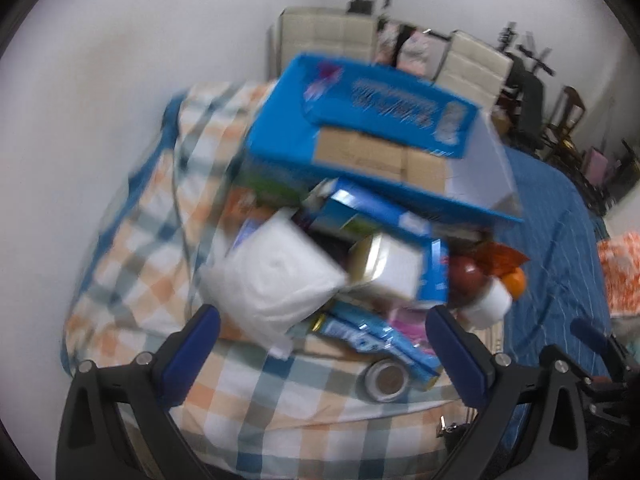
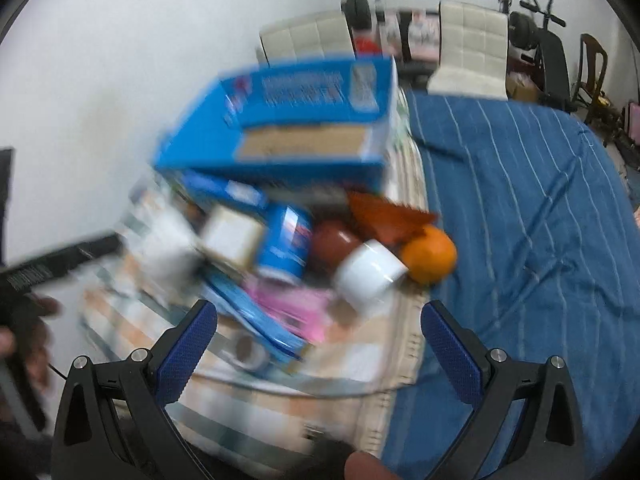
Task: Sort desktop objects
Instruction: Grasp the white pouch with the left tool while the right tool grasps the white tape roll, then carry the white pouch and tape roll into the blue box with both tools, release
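You had both tools hovering over the pile on the checked cloth (image 1: 280, 400), nothing picked yet. Your left gripper (image 1: 322, 354) and right gripper (image 2: 318, 348) each had fingers spread wide and empty. The big blue box (image 1: 360, 120) lay open at the back, apparently empty except its cardboard floor. In front lay the white packet (image 1: 276, 280), white cup (image 2: 368, 272) and orange (image 2: 430, 254). Next, probably, you needed to choose one loose item.

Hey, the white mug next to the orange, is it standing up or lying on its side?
On its side. In the right wrist view the white mug lies tipped against the orange, its cylindrical wall running sideways.
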Demonstrator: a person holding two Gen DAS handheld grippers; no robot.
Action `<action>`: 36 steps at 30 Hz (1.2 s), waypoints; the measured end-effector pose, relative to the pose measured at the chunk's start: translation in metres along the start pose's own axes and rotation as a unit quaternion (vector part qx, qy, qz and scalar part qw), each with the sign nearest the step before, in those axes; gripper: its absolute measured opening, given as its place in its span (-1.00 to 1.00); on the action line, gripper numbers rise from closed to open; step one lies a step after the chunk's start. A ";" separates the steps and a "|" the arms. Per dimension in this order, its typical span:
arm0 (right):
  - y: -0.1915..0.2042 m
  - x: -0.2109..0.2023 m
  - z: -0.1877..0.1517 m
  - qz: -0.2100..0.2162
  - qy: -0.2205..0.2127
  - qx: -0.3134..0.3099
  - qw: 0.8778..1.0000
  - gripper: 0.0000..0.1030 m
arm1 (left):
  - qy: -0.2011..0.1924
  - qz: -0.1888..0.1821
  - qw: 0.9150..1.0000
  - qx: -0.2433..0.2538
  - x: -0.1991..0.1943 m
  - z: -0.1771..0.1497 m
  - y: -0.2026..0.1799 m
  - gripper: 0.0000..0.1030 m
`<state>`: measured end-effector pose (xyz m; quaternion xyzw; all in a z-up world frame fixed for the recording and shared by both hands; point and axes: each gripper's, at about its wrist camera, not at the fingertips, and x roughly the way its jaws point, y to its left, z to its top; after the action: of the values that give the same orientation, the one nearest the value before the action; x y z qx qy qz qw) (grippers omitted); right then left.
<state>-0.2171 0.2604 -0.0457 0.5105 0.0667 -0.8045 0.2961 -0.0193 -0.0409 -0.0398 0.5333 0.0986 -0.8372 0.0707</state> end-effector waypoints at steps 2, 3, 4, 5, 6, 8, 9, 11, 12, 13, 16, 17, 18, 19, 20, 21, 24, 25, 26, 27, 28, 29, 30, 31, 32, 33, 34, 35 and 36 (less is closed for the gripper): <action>-0.014 0.023 -0.007 -0.052 0.031 -0.014 0.998 1.00 | 0.019 0.001 1.000 -0.016 0.016 -0.002 0.015 1.00; -0.022 0.033 -0.012 -0.063 0.042 -0.018 0.997 1.00 | 0.026 0.004 1.000 -0.018 0.023 -0.003 0.021 1.00; -0.032 0.045 -0.018 -0.072 0.058 -0.017 0.996 1.00 | 0.031 0.006 0.999 -0.014 0.031 -0.004 0.024 1.00; -0.046 0.059 -0.026 -0.085 0.083 -0.006 0.993 1.00 | 0.042 0.015 0.999 -0.014 0.040 -0.005 0.027 0.99; -0.056 0.069 -0.032 -0.089 0.096 0.005 0.991 1.00 | 0.058 0.013 0.998 -0.021 0.050 -0.005 0.031 0.99; -0.078 0.087 -0.046 -0.093 0.120 0.037 0.988 1.00 | 0.076 -0.008 0.995 -0.064 0.066 -0.003 0.045 0.99; -0.085 0.094 -0.051 -0.097 0.126 0.046 0.986 1.00 | 0.086 -0.026 0.991 -0.097 0.073 0.000 0.053 0.99; -0.096 0.108 -0.060 -0.106 0.135 0.069 0.983 1.00 | 0.100 -0.061 0.979 -0.164 0.088 0.007 0.068 0.99; -0.100 0.113 -0.063 -0.107 0.141 0.081 0.981 1.00 | 0.103 -0.068 0.975 -0.185 0.094 0.011 0.072 0.99; -0.101 0.116 -0.066 -0.115 0.139 0.087 0.980 1.00 | 0.110 -0.066 0.972 -0.199 0.103 0.015 0.075 0.99; -0.097 0.117 -0.068 -0.137 0.122 0.087 0.979 1.00 | 0.133 -0.035 0.968 -0.210 0.131 0.023 0.079 1.00; -0.097 0.116 -0.069 -0.140 0.117 0.096 0.978 1.00 | 0.136 -0.031 0.966 -0.217 0.136 0.024 0.081 1.00; -0.098 0.116 -0.069 -0.144 0.115 0.102 0.978 1.00 | 0.135 -0.031 0.965 -0.221 0.137 0.025 0.081 1.00; -0.098 0.116 -0.069 -0.146 0.115 0.110 0.976 1.00 | 0.134 -0.027 0.966 -0.218 0.138 0.027 0.079 1.00; -0.098 0.116 -0.068 -0.147 0.120 0.109 0.976 1.00 | 0.135 -0.018 0.970 -0.202 0.139 0.029 0.075 1.00; -0.099 0.117 -0.066 -0.144 0.131 0.105 0.975 1.00 | 0.134 -0.011 0.972 -0.190 0.139 0.029 0.071 1.00; -0.104 0.102 -0.060 -0.092 0.099 0.151 0.979 0.90 | 0.122 0.004 0.982 -0.143 0.136 0.025 0.062 0.97; -0.106 0.091 -0.057 -0.048 0.071 0.186 0.979 0.90 | 0.118 0.003 0.983 -0.139 0.134 0.022 0.061 0.95; -0.107 0.085 -0.053 -0.013 0.056 0.210 0.976 0.90 | 0.113 -0.001 0.984 -0.134 0.131 0.019 0.062 0.91; -0.107 0.080 -0.048 0.016 0.044 0.230 0.972 0.90 | 0.111 -0.003 0.985 -0.132 0.128 0.016 0.063 0.87; -0.107 0.077 -0.043 0.036 0.032 0.247 0.968 0.90 | 0.109 -0.007 0.985 -0.132 0.126 0.013 0.063 0.84; -0.104 0.077 -0.036 0.054 0.028 0.257 0.964 0.90 | 0.106 -0.012 0.986 -0.132 0.122 0.011 0.064 0.79; -0.102 0.080 -0.030 0.068 0.033 0.261 0.962 0.90 | 0.105 -0.016 0.986 -0.131 0.119 0.008 0.064 0.77; -0.099 0.085 -0.025 0.075 0.038 0.265 0.961 0.90 | 0.105 -0.020 0.985 -0.132 0.116 0.005 0.064 0.72; -0.096 0.091 -0.019 0.076 0.045 0.268 0.959 0.90 | 0.105 -0.026 0.985 -0.135 0.113 0.003 0.064 0.68; -0.093 0.097 -0.015 0.078 0.050 0.269 0.959 0.87 | 0.107 -0.031 0.984 -0.137 0.110 0.001 0.064 0.66; -0.092 0.103 -0.013 0.081 0.052 0.271 0.958 0.77 | 0.108 -0.035 0.984 -0.138 0.108 -0.001 0.064 0.64; -0.095 0.117 -0.014 0.077 0.064 0.274 0.956 0.53 | 0.108 -0.039 0.984 -0.140 0.105 -0.003 0.065 0.63; -0.097 0.122 -0.015 0.090 0.068 0.282 0.953 0.45 | 0.107 -0.041 0.983 -0.142 0.102 -0.005 0.066 0.62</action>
<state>-0.2946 0.2958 -0.1767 0.6305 -0.1897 -0.7239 0.2060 -0.0436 -0.1048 -0.1402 0.6002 0.2448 -0.7548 0.1002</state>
